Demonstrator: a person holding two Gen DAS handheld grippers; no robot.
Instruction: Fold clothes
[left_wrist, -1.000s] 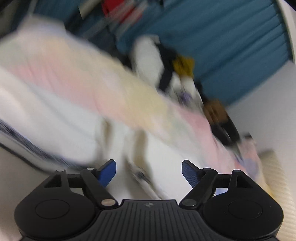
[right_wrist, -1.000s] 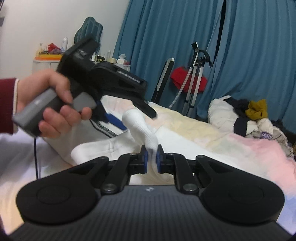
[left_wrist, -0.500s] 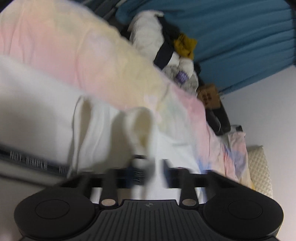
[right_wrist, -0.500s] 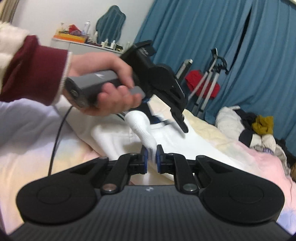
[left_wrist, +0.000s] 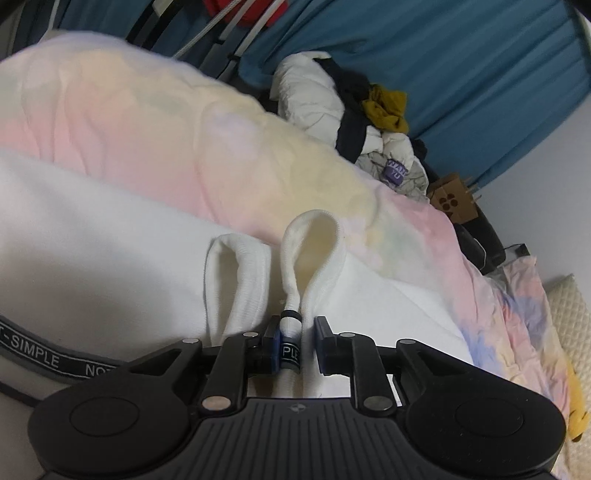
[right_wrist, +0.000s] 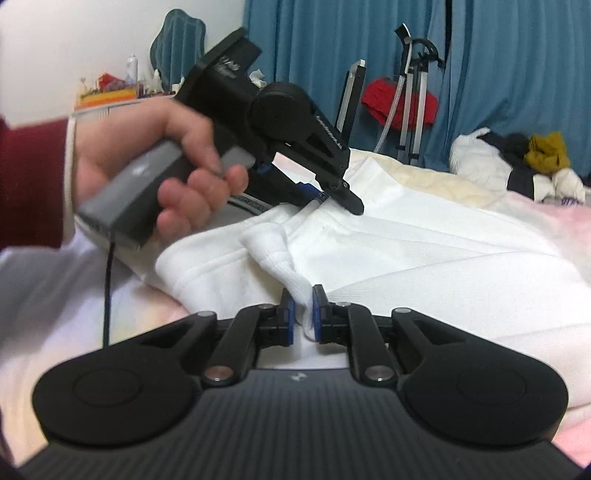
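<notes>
Gripping a white garment (right_wrist: 424, 254) spread on a pastel bedspread (left_wrist: 155, 122), the right gripper (right_wrist: 303, 308) pinches a ribbed cuff, while the left gripper (left_wrist: 295, 341), jaws easing apart, has a lettered band edge between its pads, the right-hand pad clear. The fold looks barely begun; next the left likely needs a firm pinch before both lift together

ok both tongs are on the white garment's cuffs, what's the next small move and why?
Probably close the left tongs firmly first. Their jaws are opening: the cuff with the printed band touches one pad only, with a gap at the other. The right tongs are shut on the other cuff, so lifting now risks dropping one side.
</notes>
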